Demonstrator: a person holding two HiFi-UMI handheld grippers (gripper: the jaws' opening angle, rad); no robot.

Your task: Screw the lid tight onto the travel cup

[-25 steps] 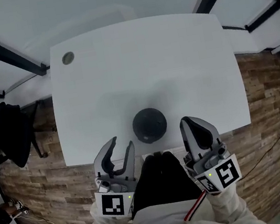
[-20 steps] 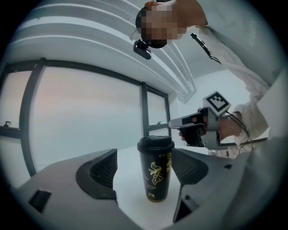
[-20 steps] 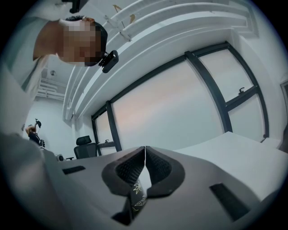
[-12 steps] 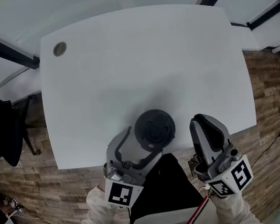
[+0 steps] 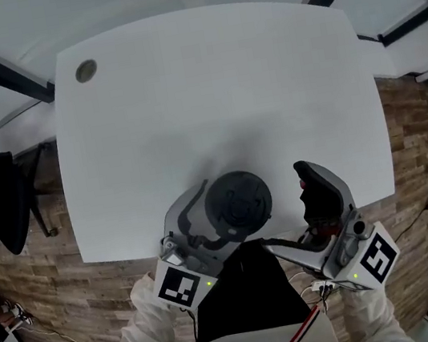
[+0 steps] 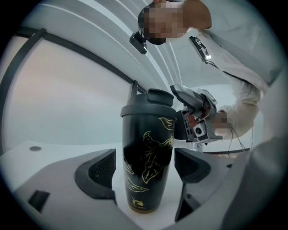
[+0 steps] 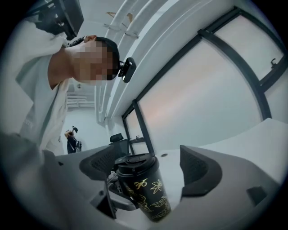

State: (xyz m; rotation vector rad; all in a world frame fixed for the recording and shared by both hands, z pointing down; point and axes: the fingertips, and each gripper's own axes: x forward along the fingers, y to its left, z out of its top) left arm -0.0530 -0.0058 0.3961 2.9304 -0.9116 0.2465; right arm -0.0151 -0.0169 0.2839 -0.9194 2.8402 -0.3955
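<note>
A black travel cup [image 5: 238,205] with gold leaf print stands near the white table's front edge, its dark lid [image 6: 148,102] on top. My left gripper [image 5: 221,213] is open around the cup's body. In the left gripper view the cup [image 6: 147,157] stands between the pads [image 6: 101,173] with a gap on each side. My right gripper [image 5: 290,210] is just right of the cup, turned toward it, and its jaws are opening with nothing between them. In the right gripper view the cup [image 7: 145,191] stands ahead of the jaws, leaning in the picture.
The white table [image 5: 208,86] has a round grommet [image 5: 86,70] at its far left corner. A dark chair with clothing [image 5: 0,202] stands left of the table on the wood floor. Black frame bars cross the corners behind.
My left gripper moved from below the table edge up to the cup and opened around it. My right gripper went from shut to open and swung toward the cup.
</note>
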